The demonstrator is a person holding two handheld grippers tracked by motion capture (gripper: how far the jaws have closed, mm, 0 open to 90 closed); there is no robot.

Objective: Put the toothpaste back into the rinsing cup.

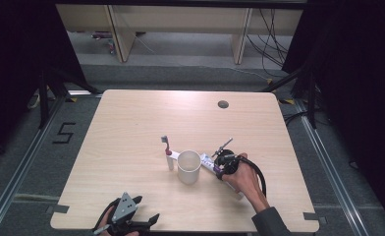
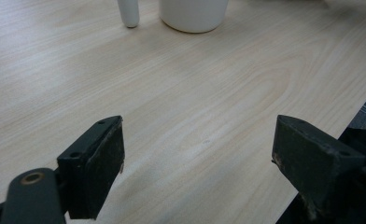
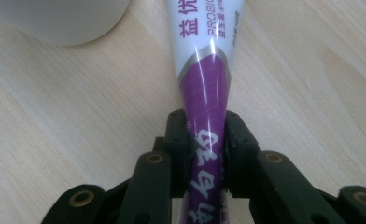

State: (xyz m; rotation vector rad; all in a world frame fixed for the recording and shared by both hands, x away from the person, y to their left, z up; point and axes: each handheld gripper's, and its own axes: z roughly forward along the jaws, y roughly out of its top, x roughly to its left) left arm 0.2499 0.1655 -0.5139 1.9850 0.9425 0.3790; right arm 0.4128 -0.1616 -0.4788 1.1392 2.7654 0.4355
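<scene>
A white cup (image 1: 189, 167) stands upright near the middle of the table (image 1: 131, 123). Behind it lies a white and purple toothpaste tube (image 1: 206, 162), slanting past the cup's right side. My right gripper (image 1: 223, 166) is shut on the tube's purple tail end; in the right gripper view the tube (image 3: 204, 93) is pinched between both jaws, with the cup's base (image 3: 59, 18) at the upper left. A toothbrush (image 1: 167, 150) with a purple and white handle sits just left of the cup. My left gripper (image 1: 140, 212) hovers open at the table's front edge, its fingers (image 2: 95, 172) wide apart over bare wood.
A round cable hole (image 1: 223, 104) marks the table's far right. The left gripper view has the cup's base (image 2: 193, 14) and a white handle end (image 2: 129, 13) at the top. Dark floor, rails and cables surround the table.
</scene>
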